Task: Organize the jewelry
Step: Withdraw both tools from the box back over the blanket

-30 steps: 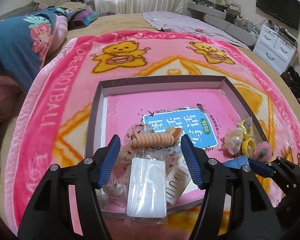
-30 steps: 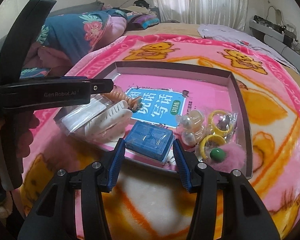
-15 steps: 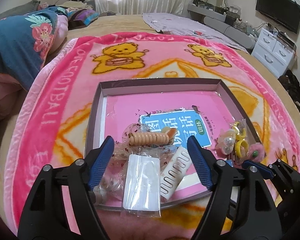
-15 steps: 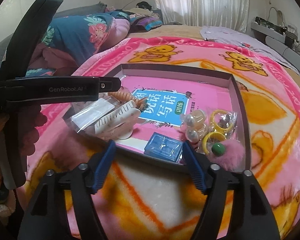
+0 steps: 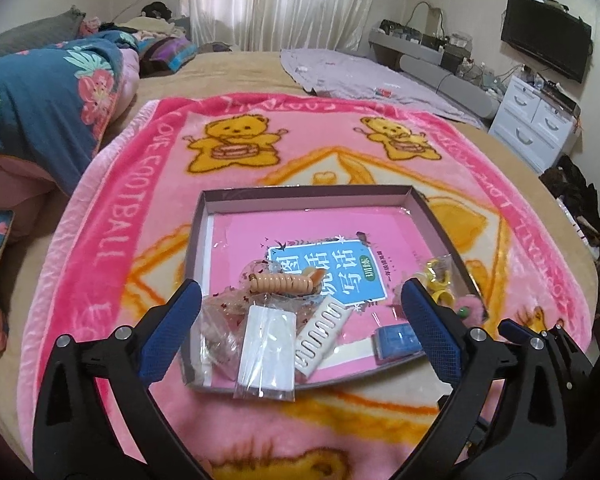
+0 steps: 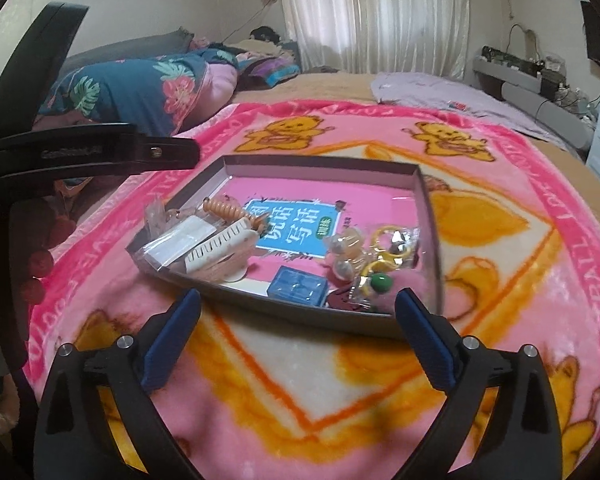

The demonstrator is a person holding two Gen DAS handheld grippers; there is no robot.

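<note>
With both our left gripper (image 5: 300,330) and right gripper (image 6: 296,330) spread wide and empty, every trinket sits in the tray (image 6: 428,216) ahead of our fingers, so we judge the sorting nearly done.

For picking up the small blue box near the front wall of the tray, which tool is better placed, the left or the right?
Probably the right tool. It is open and the blue box lies almost centred ahead of its gap, just over the tray wall. From the left tool, also open, the box sits off to the right.

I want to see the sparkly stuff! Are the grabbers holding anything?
No. The left gripper and right gripper are both open and hold nothing; the jewelry sits in the tray.
</note>
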